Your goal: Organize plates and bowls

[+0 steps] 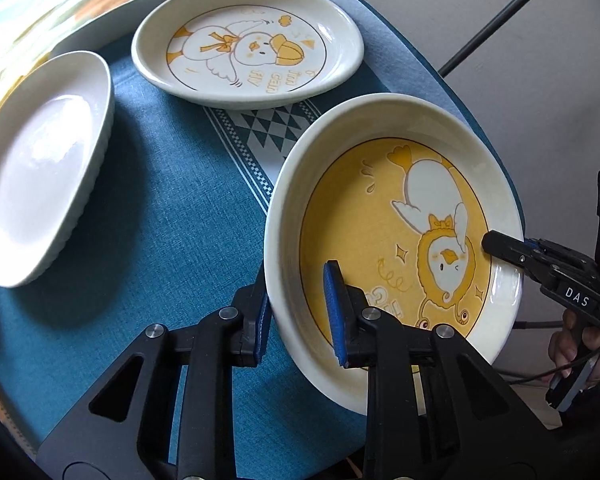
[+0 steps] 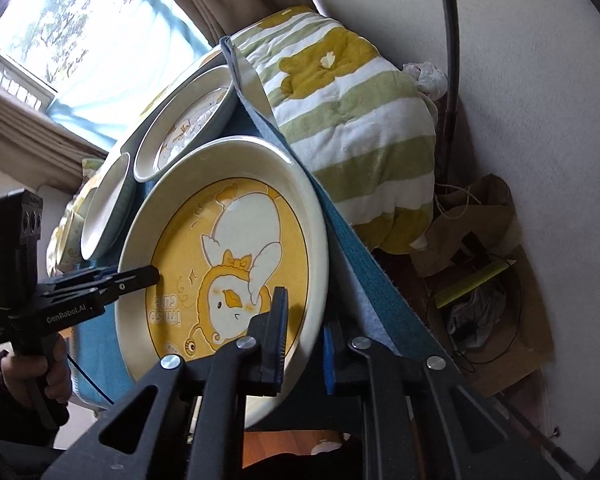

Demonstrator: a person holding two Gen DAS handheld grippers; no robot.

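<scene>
A yellow duck plate (image 1: pixel 380 216) sits at the right edge of the blue-clothed table (image 1: pixel 172 208), tilted. My left gripper (image 1: pixel 300 312) is shut on its near-left rim, one finger inside, one outside. My right gripper (image 2: pixel 304 344) is shut on the opposite rim of the same plate (image 2: pixel 236 248); it shows in the left wrist view (image 1: pixel 504 248). A white duck plate (image 1: pixel 248 44) lies farther back. A plain white ribbed dish (image 1: pixel 40 160) lies to the left.
A striped green and yellow quilt (image 2: pixel 340 120) lies beyond the table. A wall (image 2: pixel 540 120), brown paper bags (image 2: pixel 480 232) and cables lie on the right, below the table edge. A window (image 2: pixel 60 32) is behind.
</scene>
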